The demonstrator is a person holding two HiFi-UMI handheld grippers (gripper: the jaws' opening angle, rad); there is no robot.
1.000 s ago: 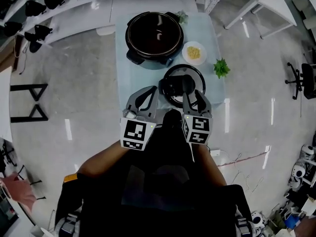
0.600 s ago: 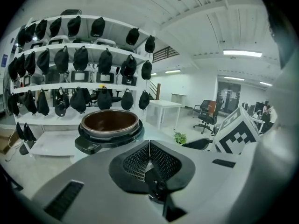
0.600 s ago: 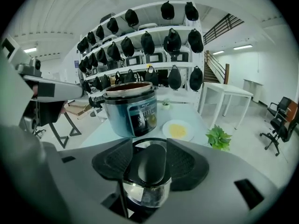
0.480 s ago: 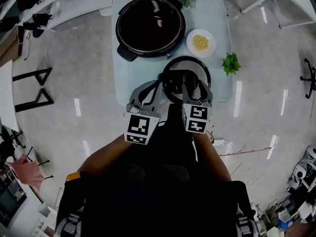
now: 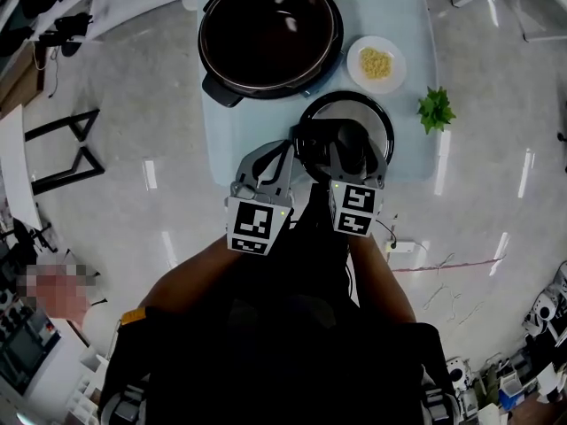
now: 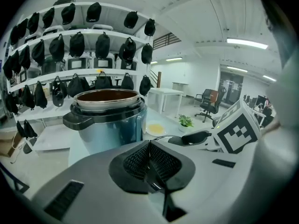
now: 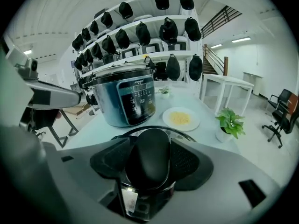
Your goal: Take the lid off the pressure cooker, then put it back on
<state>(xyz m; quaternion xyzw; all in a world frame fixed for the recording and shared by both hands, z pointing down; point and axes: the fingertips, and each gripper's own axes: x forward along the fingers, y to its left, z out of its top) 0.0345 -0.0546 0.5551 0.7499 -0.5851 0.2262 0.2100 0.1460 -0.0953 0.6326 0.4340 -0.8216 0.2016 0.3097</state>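
Lid [image 5: 379,120]: lay flat on table [image 5: 416,51], just in front of the open pressure cooker [image 5: 268,34] | right gripper [image 5: 353,156]: jaws had just been opening, astride lid handle [image 7: 148,157], grip released | left gripper [image 6: 149,160]: jaws together, empty | judgement: removal complete, refitting outstanding.

Glossy grey floor [image 5: 496,149], white shelves [image 6: 84,31] of dark bags [image 6: 77,43], office chair [image 6: 208,105] behind.

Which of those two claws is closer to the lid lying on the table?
Right. The right gripper straddles the handle of the lid, its jaws having just opened around it; the left gripper hangs shut beside the lid.
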